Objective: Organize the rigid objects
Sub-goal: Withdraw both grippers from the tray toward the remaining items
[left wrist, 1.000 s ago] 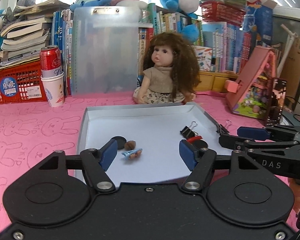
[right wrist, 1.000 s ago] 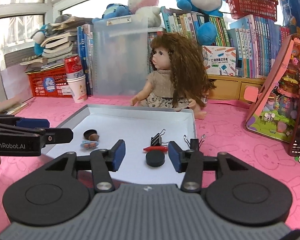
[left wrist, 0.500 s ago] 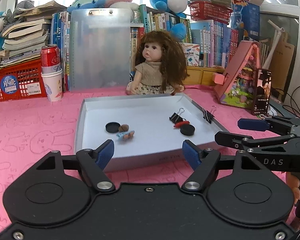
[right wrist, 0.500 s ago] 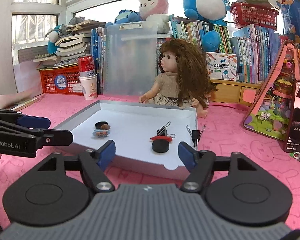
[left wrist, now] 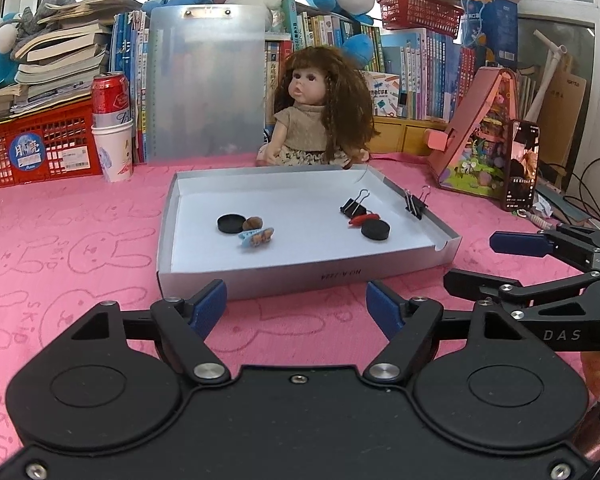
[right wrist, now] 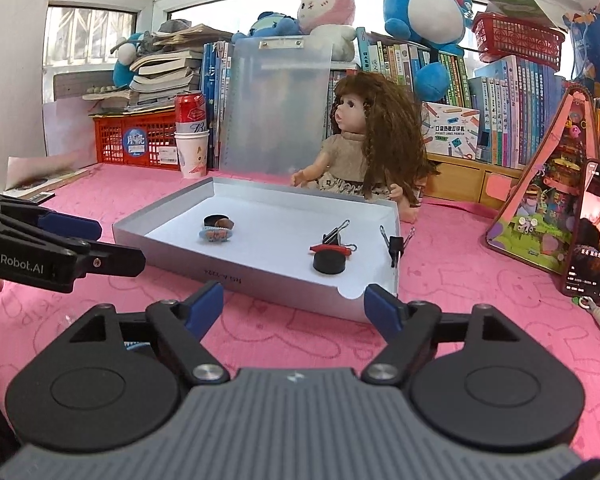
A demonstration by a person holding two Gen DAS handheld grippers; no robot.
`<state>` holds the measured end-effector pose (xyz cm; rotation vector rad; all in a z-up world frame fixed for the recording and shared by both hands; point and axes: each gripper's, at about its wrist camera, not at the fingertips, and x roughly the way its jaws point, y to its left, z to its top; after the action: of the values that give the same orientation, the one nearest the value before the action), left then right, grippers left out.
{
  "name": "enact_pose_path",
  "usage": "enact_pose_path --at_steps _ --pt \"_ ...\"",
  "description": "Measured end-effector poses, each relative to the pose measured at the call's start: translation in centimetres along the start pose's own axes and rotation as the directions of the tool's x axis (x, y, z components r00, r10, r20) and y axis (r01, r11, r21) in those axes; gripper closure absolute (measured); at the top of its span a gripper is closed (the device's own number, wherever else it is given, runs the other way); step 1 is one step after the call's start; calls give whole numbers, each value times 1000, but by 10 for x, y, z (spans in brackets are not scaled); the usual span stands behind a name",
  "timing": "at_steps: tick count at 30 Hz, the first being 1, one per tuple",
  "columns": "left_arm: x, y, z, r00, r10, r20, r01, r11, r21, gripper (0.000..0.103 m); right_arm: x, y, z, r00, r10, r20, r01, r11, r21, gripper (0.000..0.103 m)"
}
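Note:
A shallow silver box (left wrist: 300,278) lies on the pink mat. Inside at the left are a black disc (left wrist: 231,223), a brown nut (left wrist: 253,223) and a blue hair clip (left wrist: 256,237). At the right lie a black binder clip (left wrist: 353,207), a red clip (left wrist: 362,219) and a second black disc (left wrist: 375,230). Another binder clip (left wrist: 415,205) grips the box's right wall. My left gripper (left wrist: 296,300) hangs open in front of the box's near wall, empty. My right gripper (right wrist: 294,302) is opening near the front right corner (right wrist: 380,288), with nothing between its fingers.
A doll (left wrist: 320,120) sits behind the box, before a clear clipboard (left wrist: 206,80) and rows of books. A red can in a paper cup (left wrist: 112,132) and a red crate (left wrist: 36,148) stand far left. A pink toy house (left wrist: 480,136) and a phone (left wrist: 522,164) stand right.
Both grippers have drawn back from over the box to the mat in front of it. Both sets of jaws have spread wider, the right one more.

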<state>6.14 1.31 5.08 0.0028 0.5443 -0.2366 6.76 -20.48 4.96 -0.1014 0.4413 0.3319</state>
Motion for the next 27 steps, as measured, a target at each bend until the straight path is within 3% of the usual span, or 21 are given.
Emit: enact_pose_path --at_steps 16,27 --pt "-10 1 -30 998 61 27 -61 998 -2 27 -14 4 -28 1000 -1 13 1 1000 20 14" --pt "-21 -7 -48 999 43 13 -43 999 9 27 -17 8 -42 1000 -1 -26 1 1000 -29 14"
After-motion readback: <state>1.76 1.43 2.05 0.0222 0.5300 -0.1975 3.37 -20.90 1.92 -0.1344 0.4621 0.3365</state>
